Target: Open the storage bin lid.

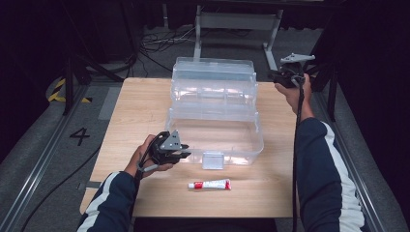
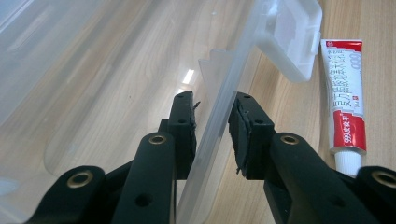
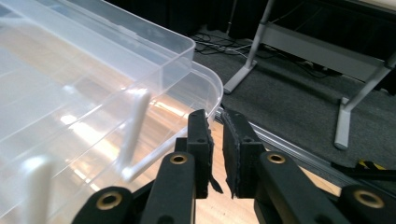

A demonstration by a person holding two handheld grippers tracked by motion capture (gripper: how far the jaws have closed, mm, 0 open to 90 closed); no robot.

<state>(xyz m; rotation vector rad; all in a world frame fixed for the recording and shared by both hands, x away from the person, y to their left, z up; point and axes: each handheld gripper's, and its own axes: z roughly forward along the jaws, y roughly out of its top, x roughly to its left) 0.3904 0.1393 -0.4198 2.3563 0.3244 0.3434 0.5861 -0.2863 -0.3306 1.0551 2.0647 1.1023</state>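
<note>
- Left gripper (image 1: 180,153): black two-jaw tongs with a grey three-cornered plate on top, at the front left corner of the clear plastic box (image 1: 215,116). In the left gripper view its jaws straddle the box's thin front wall (image 2: 219,116), one jaw inside and one outside. A gap shows on each side of the wall, so the pads sit spread around it, not pinching it.
- Left hand (image 1: 145,159): held low over the wooden table (image 1: 140,111), the forearm in a dark sleeve with a white stripe coming in from the lower edge.
- Right gripper (image 1: 285,76): held up off the table just beside the right rear of the box. In the right gripper view the jaws stand slightly apart with nothing between them, close to the rounded corner of the box lid (image 3: 205,81).
- Right hand (image 1: 292,94): raised, forearm reaching well forward along the right table edge.
- Box: see-through, glossy, rectangular with rounded corners, stepped open in tiers; long axis across the table; a small clear latch (image 1: 213,160) hangs at its front wall.
- Tube (image 1: 210,184): slim, red and white, white cap, lying flat near the table's front edge, long axis across the table, cap towards the left. It lies apart from the box, in front of the latch.
</note>
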